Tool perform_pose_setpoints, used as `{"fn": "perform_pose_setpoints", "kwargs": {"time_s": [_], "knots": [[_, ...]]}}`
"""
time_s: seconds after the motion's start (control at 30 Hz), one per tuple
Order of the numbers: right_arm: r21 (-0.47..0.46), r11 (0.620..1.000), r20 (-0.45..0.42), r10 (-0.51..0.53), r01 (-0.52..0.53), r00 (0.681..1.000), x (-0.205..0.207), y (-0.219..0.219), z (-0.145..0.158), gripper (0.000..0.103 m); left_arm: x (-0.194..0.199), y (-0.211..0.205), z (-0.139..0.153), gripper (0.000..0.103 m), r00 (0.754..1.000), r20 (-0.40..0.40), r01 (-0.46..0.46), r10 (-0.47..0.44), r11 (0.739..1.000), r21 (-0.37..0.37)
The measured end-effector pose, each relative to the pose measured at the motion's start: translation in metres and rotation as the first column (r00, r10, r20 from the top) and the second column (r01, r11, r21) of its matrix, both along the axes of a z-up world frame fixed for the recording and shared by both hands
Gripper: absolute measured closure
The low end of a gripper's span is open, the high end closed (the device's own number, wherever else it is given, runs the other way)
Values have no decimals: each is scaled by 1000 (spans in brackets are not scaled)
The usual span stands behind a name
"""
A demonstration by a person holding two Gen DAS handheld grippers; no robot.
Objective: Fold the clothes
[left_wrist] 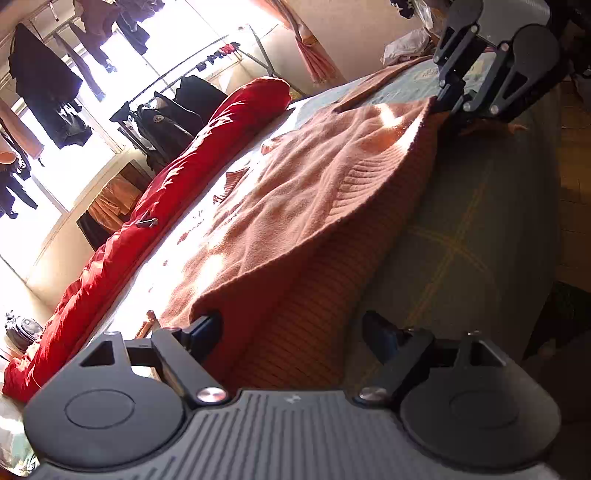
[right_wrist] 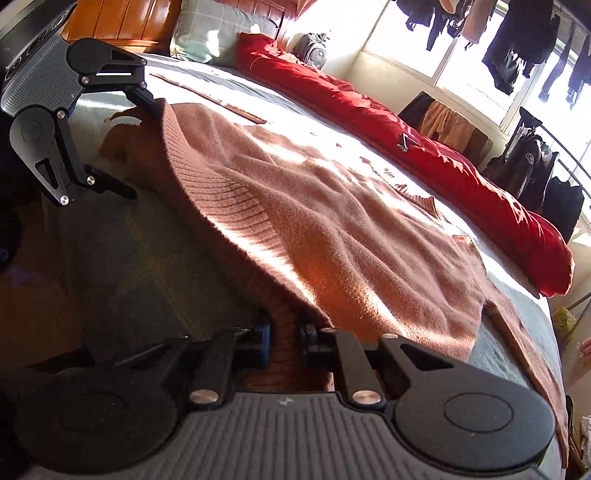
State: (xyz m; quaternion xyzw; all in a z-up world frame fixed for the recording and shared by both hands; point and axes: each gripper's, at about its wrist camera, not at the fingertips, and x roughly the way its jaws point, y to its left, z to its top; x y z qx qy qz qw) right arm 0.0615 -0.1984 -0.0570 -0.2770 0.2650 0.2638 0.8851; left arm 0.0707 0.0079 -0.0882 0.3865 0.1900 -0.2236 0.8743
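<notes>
A salmon-pink knitted sweater [right_wrist: 332, 221] lies spread across a bed [left_wrist: 461, 240] covered with a grey-green checked sheet, its ribbed hem running along the near edge and its body stretching away toward the far, sunlit side. Both tongs sit at that hem, at opposite corners.

The left tongs [left_wrist: 291, 332] are spread wide. The hem corner lies between the two fingers, with one blue-tipped finger [left_wrist: 207, 326] tucked under the lifted edge of the knit and the other well apart on the bare sheet, so nothing is pinched. In the right wrist view the same tongs [right_wrist: 142, 147] show at the far left, open, the upper finger touching the ribbed edge.

The right tongs [right_wrist: 284, 339] are drawn close together with a fold of the ribbed hem between the blue pads; they appear clenched on the sweater, though shadow there makes the contact hard to judge. From the left wrist view they [left_wrist: 448, 105] meet the raised corner of the hem at the far right.

Beyond the sweater a red quilt [right_wrist: 424, 125] lies rolled along the far side of the bed, a pillow [right_wrist: 218, 29] sits at the headboard, and dark clothes [left_wrist: 48, 88] hang by the bright window.
</notes>
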Motion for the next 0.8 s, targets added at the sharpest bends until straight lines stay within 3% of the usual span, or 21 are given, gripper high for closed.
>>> {"fn": "perform_pose_setpoints", "kwargs": {"time_s": [0.27,0.4,0.47,0.53,0.6,0.67,0.8], "knots": [[141,988,-32,-65,69,997,4,-18,27,87,-4,11,26,20,988,133,-69,76,996,-54],[174,982,-42,-65,71,997,-5,-25,36,86,-9,26,42,20,990,105,-86,99,988,-130],[178,982,-54,-59,68,997,-10,-28,37,81,-13,28,41,20,993,72,-77,89,984,-158],[149,986,-54,-61,69,997,-15,-27,32,80,-18,26,35,20,996,54,-64,73,986,-152],[119,990,-53,-63,69,997,-20,-27,27,74,-24,21,27,20,998,42,-36,42,990,-137],[89,994,-53,-65,69,997,-24,-27,21,54,-30,16,18,20,999,31,-3,6,993,-122],[-1,1000,2,-6,6,1000,-38,-10,8,40,-37,7,7,20,1000,6,23,-22,993,-113]]}}
